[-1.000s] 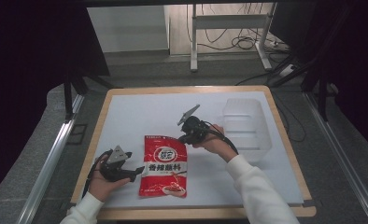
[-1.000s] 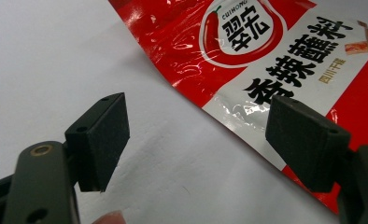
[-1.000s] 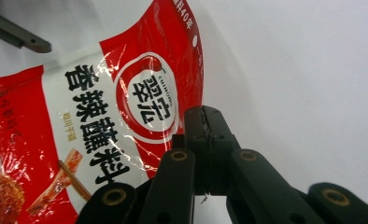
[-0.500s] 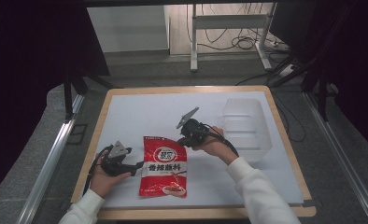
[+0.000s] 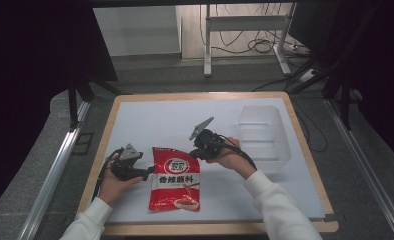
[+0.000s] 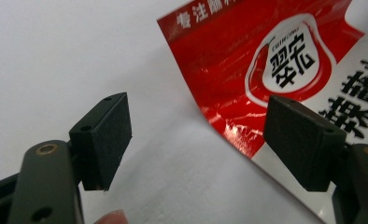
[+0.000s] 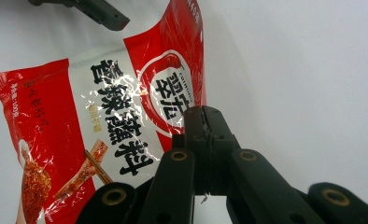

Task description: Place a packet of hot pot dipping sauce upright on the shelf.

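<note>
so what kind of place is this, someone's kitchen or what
Not a kitchen; more likely a lab or recording workspace. A wood-rimmed table stands on grey floor between dark curtains, with loose cables behind, and the person works a handheld left gripper and right gripper.

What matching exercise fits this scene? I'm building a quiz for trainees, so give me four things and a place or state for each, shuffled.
Things:
1. left gripper
2. right gripper
3. red sachet
4. clear plastic bin

States or places:
A. lying flat between the two hands
B. jaws pressed together
C. jaws spread apart
D. at the table's right side

Pairs: 1-C, 2-B, 3-A, 4-D
</note>
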Available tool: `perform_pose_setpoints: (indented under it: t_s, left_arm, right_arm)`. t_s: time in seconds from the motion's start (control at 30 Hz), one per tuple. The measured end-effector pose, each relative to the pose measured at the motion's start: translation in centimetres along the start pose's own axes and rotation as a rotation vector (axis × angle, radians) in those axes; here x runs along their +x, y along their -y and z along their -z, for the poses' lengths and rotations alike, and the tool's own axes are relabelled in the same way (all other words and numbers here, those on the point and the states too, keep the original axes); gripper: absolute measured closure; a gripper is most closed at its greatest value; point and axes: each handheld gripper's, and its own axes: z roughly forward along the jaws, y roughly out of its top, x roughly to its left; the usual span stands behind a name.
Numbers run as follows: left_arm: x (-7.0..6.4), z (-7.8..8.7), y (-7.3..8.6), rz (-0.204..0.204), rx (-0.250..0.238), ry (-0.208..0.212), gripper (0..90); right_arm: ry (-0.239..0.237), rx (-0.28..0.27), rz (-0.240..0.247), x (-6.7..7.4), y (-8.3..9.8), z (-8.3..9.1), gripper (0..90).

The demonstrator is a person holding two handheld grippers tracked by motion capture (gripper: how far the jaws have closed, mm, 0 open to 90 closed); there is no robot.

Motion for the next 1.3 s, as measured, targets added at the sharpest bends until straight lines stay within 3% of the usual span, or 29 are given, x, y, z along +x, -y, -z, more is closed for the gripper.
perform_pose_setpoints:
  t_s: [0.2,0.3,0.43,0.5,0.73,0.93,0.97,1.0,1.2,1.3]
  left_arm:
    - [0.5,-0.1,-1.0,-0.014,0.028,-0.008,23.4]
    - [1.3,-0.7,-1.2,0.035,0.015,0.026,25.7]
    - [1.6,-1.6,-1.0,0.053,0.028,0.034,26.2]
    - [1.3,-2.0,-1.1,0.025,0.02,0.045,26.7]
    - [1.2,-2.3,-1.9,-0.003,-0.015,0.073,31.9]
    - [1.0,-2.7,-2.3,-0.045,-0.009,0.134,46.8]
    - [0.9,-2.7,-2.3,-0.055,-0.011,0.133,46.8]
    - [0.7,-2.4,-2.2,-0.074,-0.015,0.121,52.9]
    - [0.9,-1.5,-1.9,-0.095,-0.025,0.135,77.3]
    - [0.8,-1.0,-1.7,-0.111,-0.027,0.162,81.9]
  right_arm:
    - [0.001,-0.001,0.015,0.4,0.0,0.1,89.2]
    - [0.001,0.001,0.029,0.8,0.0,0.1,89.2]
    - [0.004,0.003,0.036,0.9,-0.1,0.3,89.2]
    - [0.006,0.011,0.043,1.0,-0.1,0.3,89.2]
    - [0.01,0.015,0.048,1.3,-0.2,0.2,89.1]
    - [0.012,0.03,0.043,1.5,-0.2,0.1,89.0]
    - [0.012,0.03,0.043,1.5,-0.2,0.1,89.0]
    - [0.013,0.032,0.048,1.5,-0.1,0.0,88.9]
    - [0.016,0.028,0.031,1.3,0.2,-0.2,88.4]
    - [0.02,0.022,0.031,1.3,0.3,-0.3,88.0]
